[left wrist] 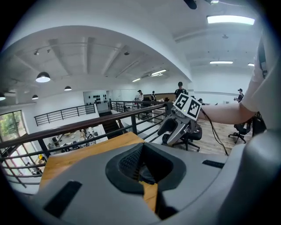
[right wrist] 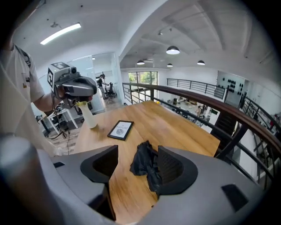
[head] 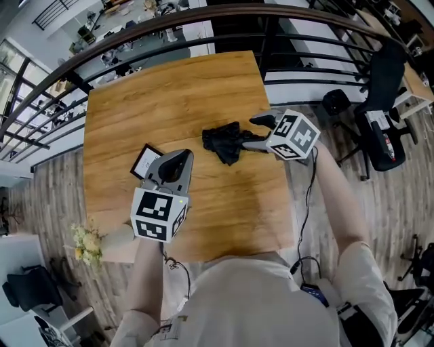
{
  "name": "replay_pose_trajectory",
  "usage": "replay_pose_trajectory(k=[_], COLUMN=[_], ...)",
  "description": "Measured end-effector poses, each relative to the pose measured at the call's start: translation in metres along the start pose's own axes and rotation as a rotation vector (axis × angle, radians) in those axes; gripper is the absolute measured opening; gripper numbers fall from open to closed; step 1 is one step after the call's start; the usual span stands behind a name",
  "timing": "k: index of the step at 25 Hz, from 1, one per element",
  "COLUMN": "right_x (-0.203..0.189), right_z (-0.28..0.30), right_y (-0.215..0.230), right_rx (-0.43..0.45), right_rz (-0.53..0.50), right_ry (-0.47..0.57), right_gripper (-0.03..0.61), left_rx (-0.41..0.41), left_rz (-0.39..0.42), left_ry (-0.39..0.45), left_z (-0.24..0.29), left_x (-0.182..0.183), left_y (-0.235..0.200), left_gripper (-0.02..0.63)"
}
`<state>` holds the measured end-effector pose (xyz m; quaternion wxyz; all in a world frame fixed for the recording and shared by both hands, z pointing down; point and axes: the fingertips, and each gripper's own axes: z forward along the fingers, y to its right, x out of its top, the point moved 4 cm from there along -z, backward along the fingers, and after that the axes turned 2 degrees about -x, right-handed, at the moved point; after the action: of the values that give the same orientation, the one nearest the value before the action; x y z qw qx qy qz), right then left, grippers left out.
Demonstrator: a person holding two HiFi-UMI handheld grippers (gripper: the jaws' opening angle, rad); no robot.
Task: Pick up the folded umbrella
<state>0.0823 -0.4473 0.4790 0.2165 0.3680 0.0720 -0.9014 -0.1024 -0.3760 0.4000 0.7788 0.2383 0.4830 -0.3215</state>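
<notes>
The folded umbrella (head: 224, 142), a crumpled black bundle, lies on the wooden table (head: 169, 101) near its right edge. My right gripper (head: 252, 133) comes at it from the right and stands open. In the right gripper view the umbrella (right wrist: 142, 165) lies between the spread jaws of the right gripper (right wrist: 137, 157), close against the right-hand jaw, and neither pad presses on it. My left gripper (head: 182, 157) hovers over the table's left half, shut and empty. In the left gripper view the left gripper (left wrist: 142, 165) looks past the table at the right gripper (left wrist: 175, 127).
A small framed picture (head: 144, 161) lies flat left of the umbrella, partly under my left gripper. A vase of pale flowers (head: 87, 242) stands at the front left corner. A dark railing (head: 203, 20) runs behind the table. A black office chair (head: 383, 101) stands to the right.
</notes>
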Motion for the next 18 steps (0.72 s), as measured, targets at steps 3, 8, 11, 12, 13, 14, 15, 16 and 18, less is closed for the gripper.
replay_pose_trajectory(k=[3,8,11,12,13,14,15,16,18], right_x=[-0.021,-0.056,-0.074,-0.079,-0.083,-0.088,-0.093,-0.098,-0.11], right_z=[0.028,0.068,0.093,0.101,0.109,0.117,0.125,0.132,0.144], right_y=[0.016,0.036,0.043,0.046,0.049,0.052,0.054,0.056,0.061], right_rx=[-0.015,-0.013,0.002,0.003,0.004,0.008,0.014,0.015,-0.005], right_rz=[0.014,0.042,0.072,0.081,0.094,0.11,0.129,0.145,0.153], right_ry=[-0.058,-0.134,-0.163,-0.169,-0.172,-0.173,-0.176,-0.185,-0.22], right_gripper=[0.307,0.31,0.313,0.313,0.313,0.313,0.313,0.313,0.314], left_rx=[0.005,-0.005,-0.009,-0.01,-0.011,-0.011,-0.011,-0.012,-0.014], left_rz=[-0.008,-0.029,-0.056,-0.068,-0.079,-0.089,-0.094,-0.097,-0.105], left_ry=[-0.04,-0.102,-0.134,-0.144,-0.154,-0.164,-0.177,-0.189,-0.211], left_z=[0.013,0.035,0.046,0.049,0.052,0.055,0.057,0.059,0.063], left_x=[-0.011,-0.03,-0.046,-0.051,-0.057,-0.063,-0.068,-0.074,-0.086], left_y=[-0.007,-0.008,-0.009,-0.009,-0.01,-0.011,-0.011,-0.011,-0.012], left_gripper=[0.017,0.017,0.017,0.017,0.017,0.017,0.017,0.017,0.017])
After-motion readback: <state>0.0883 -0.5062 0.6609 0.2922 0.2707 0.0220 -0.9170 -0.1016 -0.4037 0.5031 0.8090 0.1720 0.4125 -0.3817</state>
